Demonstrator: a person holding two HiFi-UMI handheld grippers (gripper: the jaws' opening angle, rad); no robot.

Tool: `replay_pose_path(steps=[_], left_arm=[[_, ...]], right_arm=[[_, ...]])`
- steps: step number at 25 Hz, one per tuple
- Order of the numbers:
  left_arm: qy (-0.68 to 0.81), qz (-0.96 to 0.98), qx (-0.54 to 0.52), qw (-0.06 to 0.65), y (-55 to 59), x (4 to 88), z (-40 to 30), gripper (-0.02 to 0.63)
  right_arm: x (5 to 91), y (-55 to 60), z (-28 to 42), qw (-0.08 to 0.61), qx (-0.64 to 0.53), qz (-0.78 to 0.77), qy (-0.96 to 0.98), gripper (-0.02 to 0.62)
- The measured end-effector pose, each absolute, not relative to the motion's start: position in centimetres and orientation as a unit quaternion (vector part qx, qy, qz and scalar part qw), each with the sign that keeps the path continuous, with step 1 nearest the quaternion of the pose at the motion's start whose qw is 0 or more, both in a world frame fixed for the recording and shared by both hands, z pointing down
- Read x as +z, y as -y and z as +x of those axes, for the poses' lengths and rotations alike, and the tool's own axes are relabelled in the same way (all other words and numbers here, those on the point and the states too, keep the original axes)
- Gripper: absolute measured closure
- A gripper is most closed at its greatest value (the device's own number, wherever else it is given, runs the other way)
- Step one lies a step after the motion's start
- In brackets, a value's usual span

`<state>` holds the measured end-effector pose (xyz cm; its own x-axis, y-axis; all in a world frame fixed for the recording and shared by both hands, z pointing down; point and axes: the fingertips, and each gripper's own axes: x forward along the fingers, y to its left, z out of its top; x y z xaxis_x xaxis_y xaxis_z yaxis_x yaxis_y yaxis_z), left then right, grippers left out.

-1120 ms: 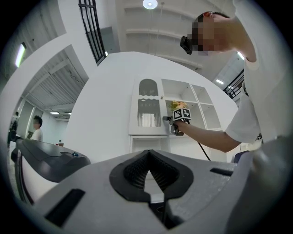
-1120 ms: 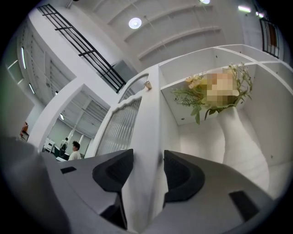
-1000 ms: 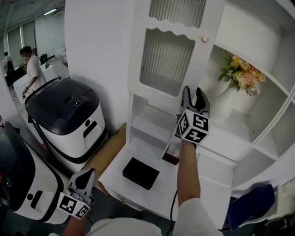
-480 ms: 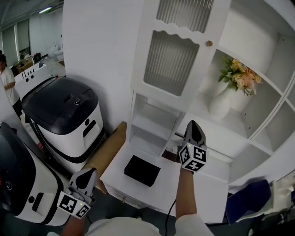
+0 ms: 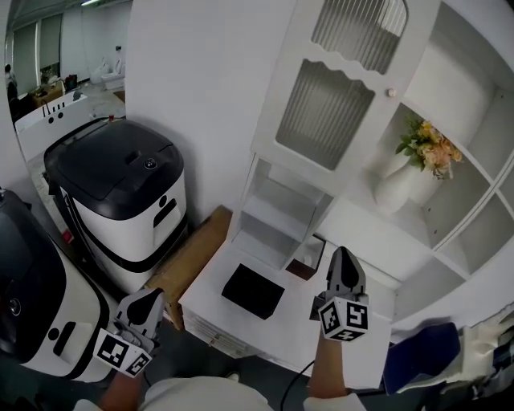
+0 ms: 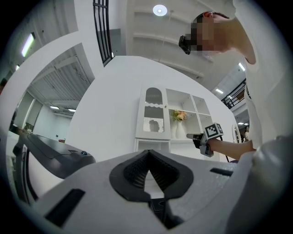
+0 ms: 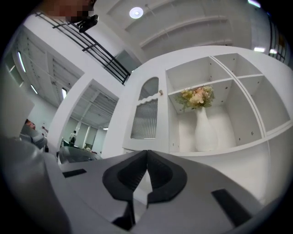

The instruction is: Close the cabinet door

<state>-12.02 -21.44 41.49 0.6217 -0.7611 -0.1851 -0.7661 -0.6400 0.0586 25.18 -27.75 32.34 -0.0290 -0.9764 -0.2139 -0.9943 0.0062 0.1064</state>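
Cabinet door [image 5: 333,108] is seen shut at upper centre, left of the flower vase [image 5: 397,186]. Right hand-held gripper [image 5: 344,255], earlier open by the door's lower edge, is now lowered to lower centre, closed and empty. Left hand-held gripper [image 5: 150,299] is kept lower left, closed on nothing.

Bright, even indoor light, round ceiling lamp [image 6: 160,9] glaring overhead, strip light [image 6: 28,43] at left, white cabinet [image 5: 345,104] nearly washed out, soft shadows inside its shelves [image 5: 438,221], head view sharp, gripper views fisheye-bent with black vignetted corners, nearest foreground soft.
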Motion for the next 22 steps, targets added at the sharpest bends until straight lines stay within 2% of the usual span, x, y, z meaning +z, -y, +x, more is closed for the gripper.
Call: replay_pose_path(steps=[7,14,22], left_arm=[[-0.436,-0.892,0.116,0.015,20.3,40.9,-15.0,0.601],[-0.447,-0.884,0.131,0.028,18.2,39.6,-18.2,0.601],[-0.461,-0.876,0.133,0.044,16.2,38.5,-21.1,0.601]], right_arm=[[29.7,21.7,17.1,0.096,0.121,-0.646,-0.748,0.595],[31.2,16.1,13.0,0.048,0.135,-0.644,-0.752,0.595],[32.3,14.3,12.5,0.040,0.124,-0.655,-0.744,0.595]])
